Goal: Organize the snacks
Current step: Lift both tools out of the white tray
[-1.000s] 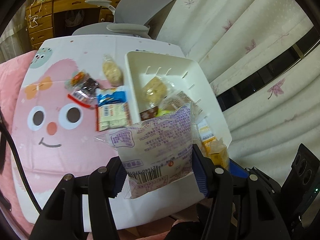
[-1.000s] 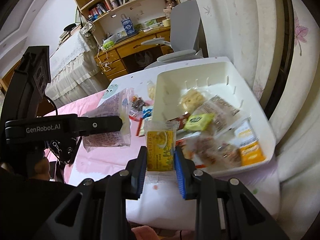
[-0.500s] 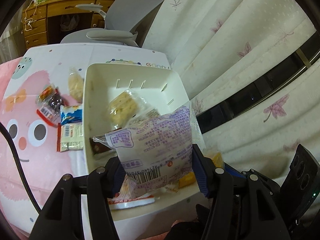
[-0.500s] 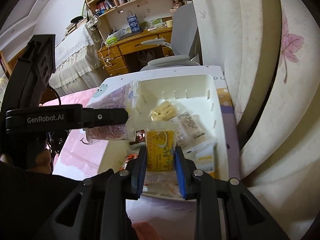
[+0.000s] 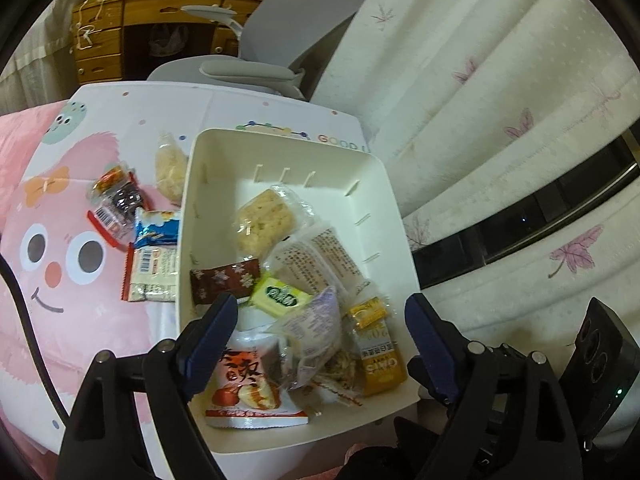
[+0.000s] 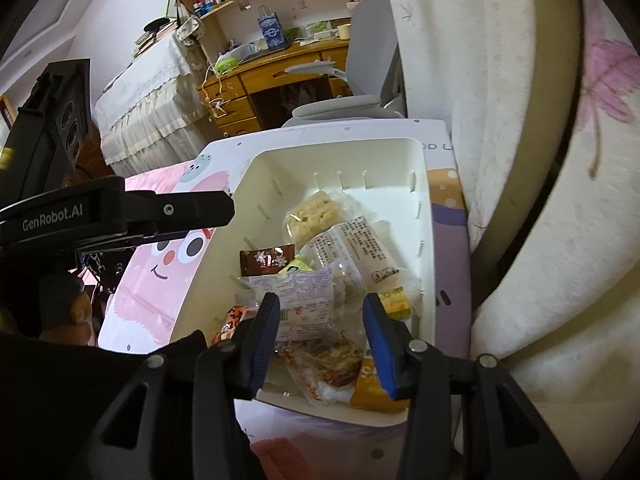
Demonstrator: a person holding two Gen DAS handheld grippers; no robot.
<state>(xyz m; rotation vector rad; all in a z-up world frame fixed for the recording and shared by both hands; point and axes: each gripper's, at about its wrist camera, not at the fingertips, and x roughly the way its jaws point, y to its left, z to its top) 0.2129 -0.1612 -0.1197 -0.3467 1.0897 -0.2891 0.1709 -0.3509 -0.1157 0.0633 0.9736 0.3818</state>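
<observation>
Release is what marks this moment: a second ago the left claw (image 5: 316,340) pinched a purple-printed packet and the right claw (image 6: 320,336) pinched a small yellow packet, and both were carried across over the white bin (image 5: 384,184). Now both claws are opening with nothing pressed between their pads; the purple packet (image 5: 316,328) lies loose in the near part of the bin, seen through the left claw's wide gap. The yellow packet seems to have dropped at the near right of the pile, though I cannot pick it out for certain among the other yellow and orange wrappers there. In my judgement two more snacks are now sorted, and both claws are free to go back for the rest. The bin holds a pale rice cake in clear wrap (image 5: 266,220) toward the far side, a long clear packet with printed text (image 5: 320,256) beside it, a brown wrapper with snowflakes (image 5: 224,280), a small yellow-green packet (image 5: 282,296), an orange carton-like pack (image 5: 378,364) at the near right, and a red-and-white bag (image 5: 244,388) at the near left edge. On the counter (image 5: 72,320), left of the bin, about four snacks remain: a clear bag of pale pieces (image 5: 170,168), a dark sweet packet (image 5: 118,200), a blue-and-white wrapper (image 5: 156,228), and a red-edged biscuit pack (image 5: 150,276).
</observation>
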